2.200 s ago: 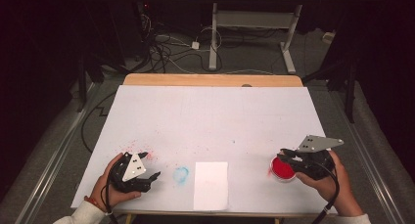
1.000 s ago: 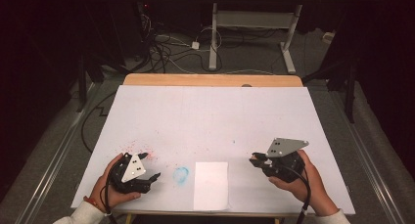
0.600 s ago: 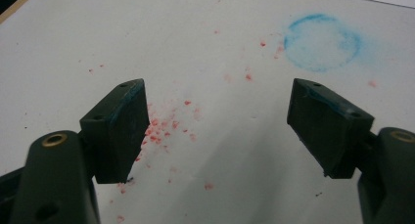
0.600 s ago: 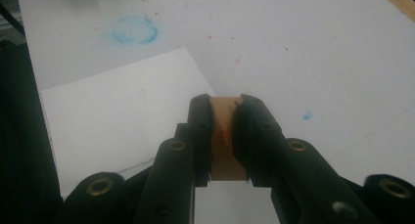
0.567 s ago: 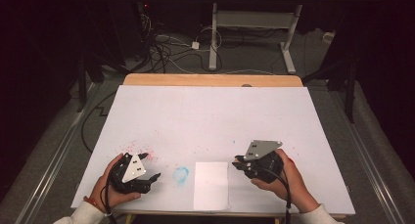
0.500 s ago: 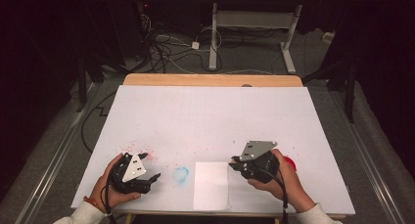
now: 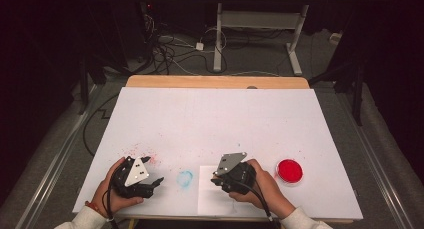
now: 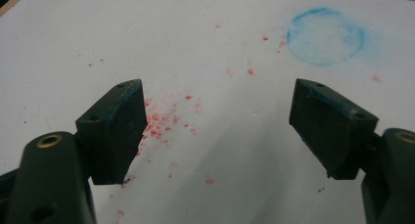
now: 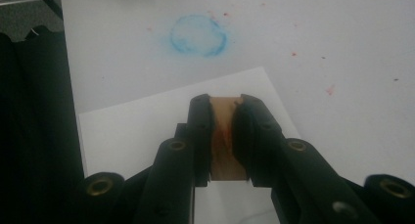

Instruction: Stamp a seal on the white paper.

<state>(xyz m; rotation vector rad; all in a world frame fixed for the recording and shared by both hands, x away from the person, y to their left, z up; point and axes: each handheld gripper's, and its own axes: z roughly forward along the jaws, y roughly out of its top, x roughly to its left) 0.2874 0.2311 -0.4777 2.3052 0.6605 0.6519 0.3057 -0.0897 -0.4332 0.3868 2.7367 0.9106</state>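
My right gripper (image 7: 215, 181) hovers over the upper edge of a white paper sheet (image 7: 214, 201) near the table's front edge. In the right gripper view its jaws (image 9: 226, 131) are shut on a small brown block (image 9: 224, 110) that has a red smear on it, with the paper sheet (image 9: 132, 131) below. A round red dish (image 7: 289, 171) sits on the table to the right of that hand. My left gripper (image 7: 158, 182) rests at the front left, open, and nothing lies between its fingers (image 8: 215, 126).
A faint blue ring stain (image 7: 184, 178) marks the white table cover (image 7: 220, 119) between the two hands. Red specks (image 8: 161, 123) are scattered under the left gripper. Dark floor, cables and a desk frame lie beyond the far edge.
My right hand has moved left with the brown block, away from the red dish and over the paper sheet. The left hand has stayed put.
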